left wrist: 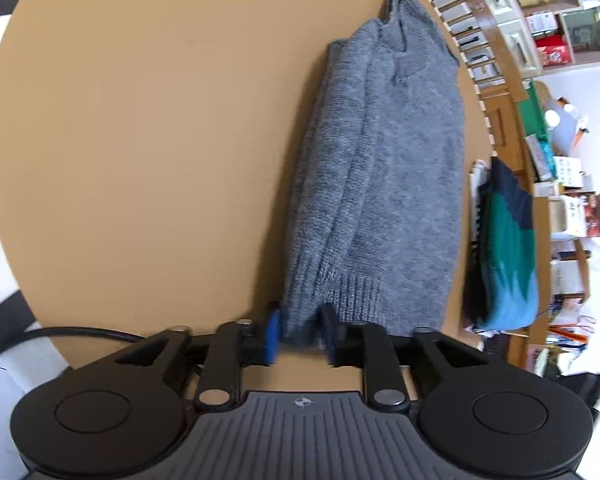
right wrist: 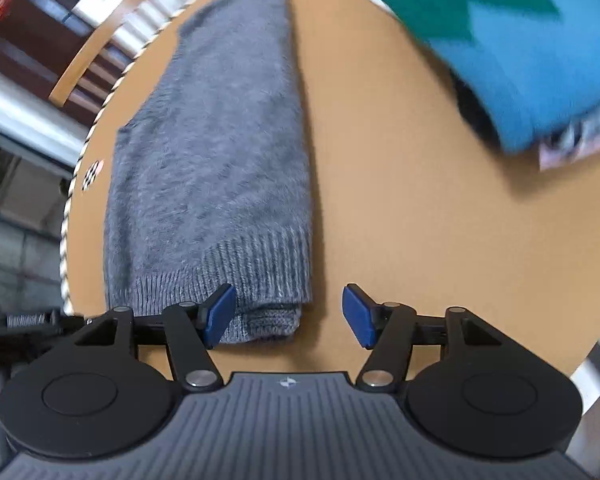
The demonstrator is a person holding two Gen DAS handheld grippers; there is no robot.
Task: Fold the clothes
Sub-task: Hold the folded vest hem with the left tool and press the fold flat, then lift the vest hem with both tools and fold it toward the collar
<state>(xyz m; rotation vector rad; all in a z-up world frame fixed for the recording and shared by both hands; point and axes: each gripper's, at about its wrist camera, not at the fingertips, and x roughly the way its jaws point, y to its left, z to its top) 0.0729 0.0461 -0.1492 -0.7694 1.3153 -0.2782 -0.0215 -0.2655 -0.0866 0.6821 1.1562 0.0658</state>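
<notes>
left wrist tool [left wrist: 302, 334]: jaws part-spread, grey sweater [left wrist: 380, 184] hem corner sits between the pads; pressing or not, cannot tell.
left wrist sweater: folded long, flat on tan desk [left wrist: 140, 160].
right wrist tool [right wrist: 288, 314]: spread wide, pinching nothing; left pad at sweater [right wrist: 216, 160] hem.
right wrist extras: teal folded stack [right wrist: 520, 48] far right.

Grey ribbed-hem sweater [left wrist: 380, 184] on tan table [left wrist: 140, 160] (beside a green-and-blue zigzag garment [left wrist: 508, 248]).

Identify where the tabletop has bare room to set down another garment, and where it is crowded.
Bare: the wide stretch of table beside the folded grey sweater, away from the green-and-blue folded garment. Crowded: the narrow strip between those two.
</notes>
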